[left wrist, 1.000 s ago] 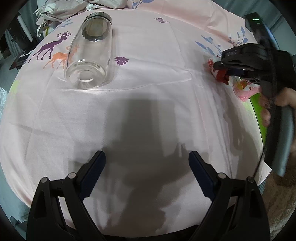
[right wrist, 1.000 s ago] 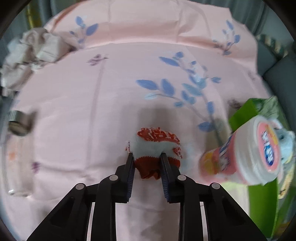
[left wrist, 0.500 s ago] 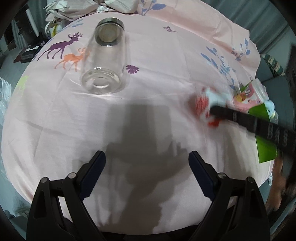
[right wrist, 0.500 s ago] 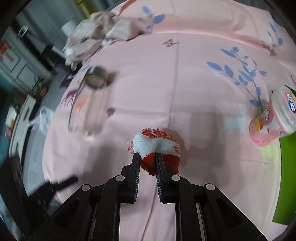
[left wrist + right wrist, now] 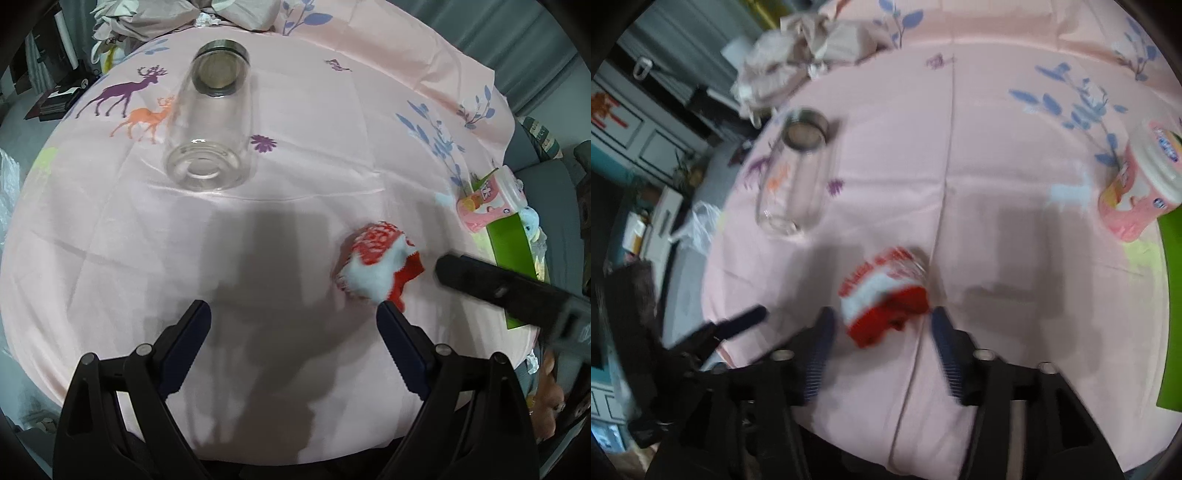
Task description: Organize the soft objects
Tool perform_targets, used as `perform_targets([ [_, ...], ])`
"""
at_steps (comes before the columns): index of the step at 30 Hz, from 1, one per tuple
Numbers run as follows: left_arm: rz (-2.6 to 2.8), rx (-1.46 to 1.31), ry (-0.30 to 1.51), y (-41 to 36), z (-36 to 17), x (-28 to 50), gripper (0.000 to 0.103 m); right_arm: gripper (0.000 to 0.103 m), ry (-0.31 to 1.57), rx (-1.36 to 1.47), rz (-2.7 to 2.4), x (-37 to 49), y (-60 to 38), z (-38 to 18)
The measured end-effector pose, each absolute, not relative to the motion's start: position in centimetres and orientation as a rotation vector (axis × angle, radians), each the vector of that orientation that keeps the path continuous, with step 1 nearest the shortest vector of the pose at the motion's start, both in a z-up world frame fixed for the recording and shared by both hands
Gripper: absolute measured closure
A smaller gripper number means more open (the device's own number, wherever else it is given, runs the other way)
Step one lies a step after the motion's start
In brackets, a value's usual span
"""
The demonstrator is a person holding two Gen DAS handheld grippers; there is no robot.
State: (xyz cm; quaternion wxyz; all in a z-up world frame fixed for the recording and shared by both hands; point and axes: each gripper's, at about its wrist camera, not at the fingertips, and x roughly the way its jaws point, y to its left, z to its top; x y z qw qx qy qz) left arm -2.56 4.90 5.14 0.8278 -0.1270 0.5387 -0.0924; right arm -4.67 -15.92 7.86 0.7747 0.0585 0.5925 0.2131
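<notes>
**Right tongs let go of the sock bundle mid-worktop**

Left wrist view: left tongs [image 5: 291, 321] stand wide open, nothing between the jaws, hanging over bare pink cloth [image 5: 295, 122] toward the near edge. Red-and-white sock bundle [image 5: 376, 264] now lies on the cloth just ahead of the left tongs' right finger; a second ago it was out by the right edge, clamped. One dark finger [image 5: 491, 286] of the right tongs sits just to its right, blurred. Glass jar [image 5: 212, 122] lies on its side toward the far left, mouth facing this way, untouched. Pink tub [image 5: 487, 205] stays at the right edge by the green box [image 5: 511, 254].

Right wrist view: right tongs [image 5: 882, 332] have just been opening; the bundle [image 5: 886, 295] lies between the jaws but the pads don't appear to press on it. Frame is blurred, so contact on the left pad is hard to rule out.

Read: bundle hauled from right edge to centre and released. Likely a handover, left tongs well placed to take it, jar the probable destination.
</notes>
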Motion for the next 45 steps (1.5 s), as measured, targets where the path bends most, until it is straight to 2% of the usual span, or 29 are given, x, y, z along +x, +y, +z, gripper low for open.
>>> perform_targets([
  [8,-0.274,-0.28,1.121,1.9,5.0,-1.5,0.02,0.035,1.293,0.189,0.454,-2.2,-16.5,6.7],
  [10,-0.259,-0.253,1.123,1.1,4.7,-1.2,0.025,0.035,1.302,0.18,0.462,-1.9,-16.3,6.1],
  [11,-0.259,-0.249,1.133,0.8,4.3,-1.0,0.032,0.035,1.312,0.173,0.459,-1.7,-16.0,5.5],
  [13,-0.271,-0.262,1.158,0.6,3.7,-0.6,0.036,0.035,1.335,0.178,0.461,-1.3,-15.7,4.7],
  [15,-0.278,-0.27,1.173,0.3,3.2,-0.4,0.046,0.035,1.349,0.185,0.472,-1.0,-15.5,4.1],
  [17,-0.27,-0.263,1.169,0.1,3.0,-0.3,0.048,0.035,1.358,0.177,0.482,-0.9,-15.3,3.7],
  [19,-0.292,-0.271,1.164,-0.1,3.2,-0.2,0.06,0.044,1.364,0.158,0.487,-0.9,-15.0,3.2],
  [20,-0.3,-0.277,1.171,-0.2,3.1,-0.1,0.063,0.052,1.37,0.152,0.488,-1.0,-14.9,2.9],
  [21,-0.292,-0.275,1.179,-0.2,3.0,-0.1,0.065,0.054,1.377,0.164,0.505,-1.0,-14.8,2.7],
  [45,-0.451,-0.116,1.029,-7.3,10.6,-2.2,0.066,0.056,1.119,0.142,0.399,-4.5,-20.2,11.4],
])
